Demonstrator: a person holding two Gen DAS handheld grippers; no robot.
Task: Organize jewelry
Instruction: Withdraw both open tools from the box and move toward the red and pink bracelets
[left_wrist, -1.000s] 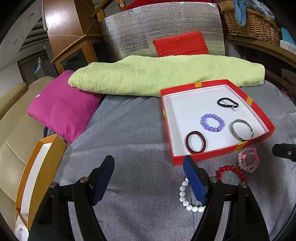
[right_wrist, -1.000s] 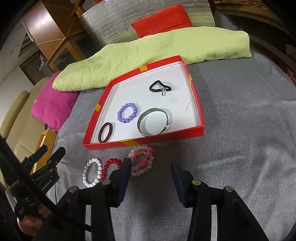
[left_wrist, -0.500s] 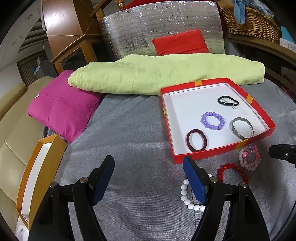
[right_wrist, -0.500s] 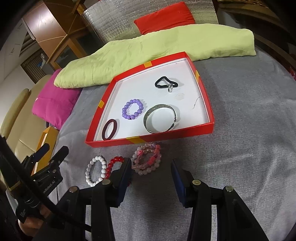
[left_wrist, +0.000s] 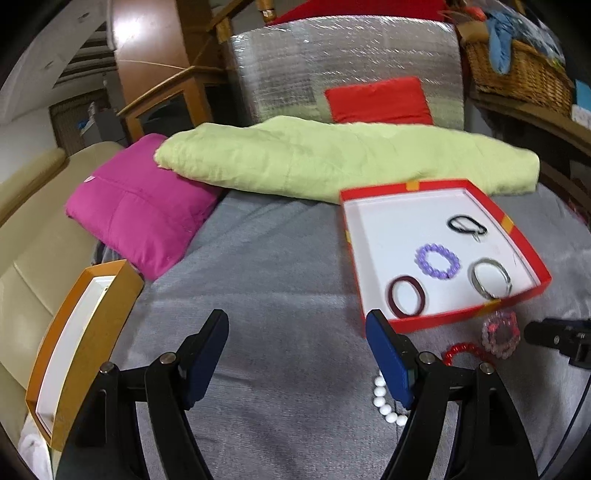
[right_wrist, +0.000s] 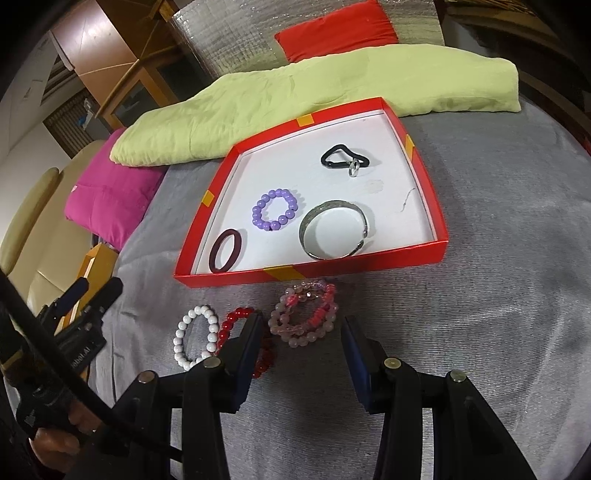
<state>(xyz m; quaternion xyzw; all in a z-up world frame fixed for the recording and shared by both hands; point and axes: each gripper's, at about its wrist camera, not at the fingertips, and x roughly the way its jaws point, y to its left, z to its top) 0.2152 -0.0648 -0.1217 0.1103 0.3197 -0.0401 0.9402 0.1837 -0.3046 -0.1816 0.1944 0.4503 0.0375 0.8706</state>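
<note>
Left wrist view: left gripper (left_wrist: 297, 349) hangs over the grey cover (left_wrist: 266, 280) w/ jaws spread wide, nothing between them. The red tray (left_wrist: 532, 258) sits ahead and to the right, its far side against the green quilt (left_wrist: 332, 158). Inside it: black hair tie (left_wrist: 466, 225), purple bead bracelet (left_wrist: 437, 261), silver bangle (left_wrist: 490, 278), dark red ring bracelet (left_wrist: 407, 296). On the cover just in front of the tray's near wall: pink bead bracelets (left_wrist: 500, 334), red bead bracelet (left_wrist: 466, 351) and white bead bracelet (left_wrist: 384, 400) (the last partly hidden behind the right finger). A magenta cushion (left_wrist: 136, 218) lies far left, an orange box (left_wrist: 85, 332) at the cover's left edge.

Right wrist view: right gripper (right_wrist: 301, 334) also released, jaws apart, holding nothing. The pink bead bracelets (right_wrist: 304, 314) lie between and just ahead of the fingertips, near the tray's (right_wrist: 369, 260) front wall. Red bead bracelet (right_wrist: 242, 332) is partly under the left finger; white bead bracelet (right_wrist: 195, 341) beside it, touching or nearly so (can't tell which). In the tray: dark red ring bracelet (right_wrist: 226, 250) at near-left corner, purple bead bracelet (right_wrist: 275, 209) mid, silver bangle (right_wrist: 334, 229) next to it, black hair tie (right_wrist: 343, 157) farther back. Left gripper (right_wrist: 92, 295) shows at lower left.
</note>
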